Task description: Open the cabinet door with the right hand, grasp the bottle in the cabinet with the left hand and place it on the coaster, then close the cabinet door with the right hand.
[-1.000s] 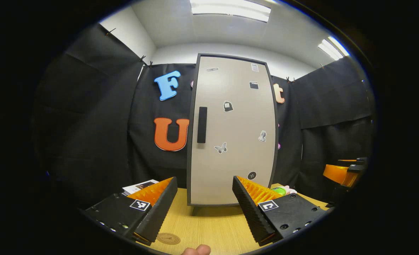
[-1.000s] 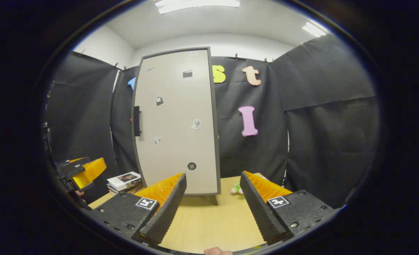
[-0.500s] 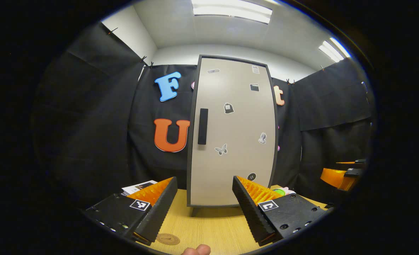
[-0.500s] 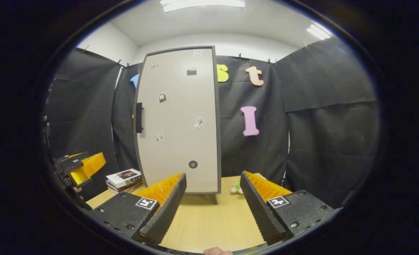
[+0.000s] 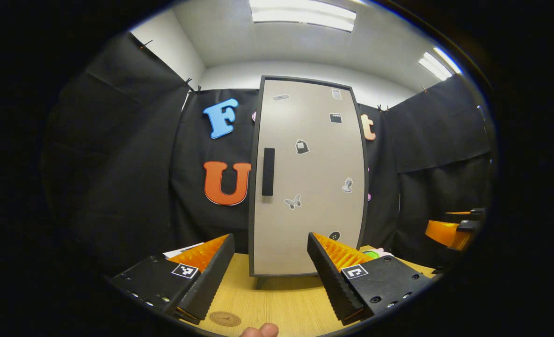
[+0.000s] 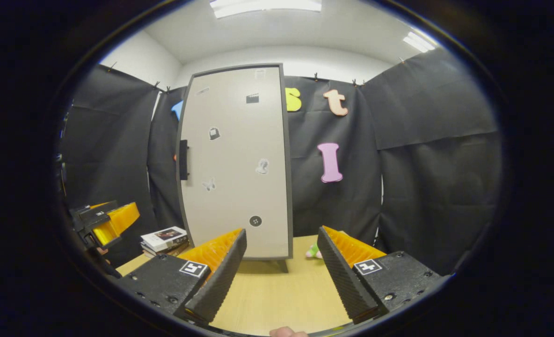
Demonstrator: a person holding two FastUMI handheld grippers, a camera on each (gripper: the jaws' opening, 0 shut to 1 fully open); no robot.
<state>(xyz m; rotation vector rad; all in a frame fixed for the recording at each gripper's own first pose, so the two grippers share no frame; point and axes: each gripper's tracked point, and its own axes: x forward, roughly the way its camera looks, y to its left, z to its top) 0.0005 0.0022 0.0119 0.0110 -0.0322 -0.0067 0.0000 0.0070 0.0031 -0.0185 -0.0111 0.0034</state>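
A tall beige cabinet (image 5: 307, 178) (image 6: 235, 164) stands at the back of the wooden table with its door closed and stickers on it. Its black handle (image 5: 268, 171) (image 6: 183, 159) runs down the door's left side. A round brown coaster (image 5: 225, 318) lies on the table near the front, by my left gripper's left finger. My left gripper (image 5: 270, 276) is open and empty, well short of the door. My right gripper (image 6: 280, 271) is also open and empty, facing the cabinet's lower right part. The bottle is hidden behind the door.
A stack of books (image 6: 164, 238) lies left of the cabinet. A small green and pink toy (image 6: 312, 251) (image 5: 374, 253) sits at the cabinet's right foot. The other gripper shows at each view's edge (image 5: 452, 229) (image 6: 104, 222). Bare wooden tabletop (image 6: 277, 295) spreads before the cabinet.
Both views have shifted slightly; the cabinet sits a bit lower in the left gripper view. Both grippers stay open and nothing has been touched.
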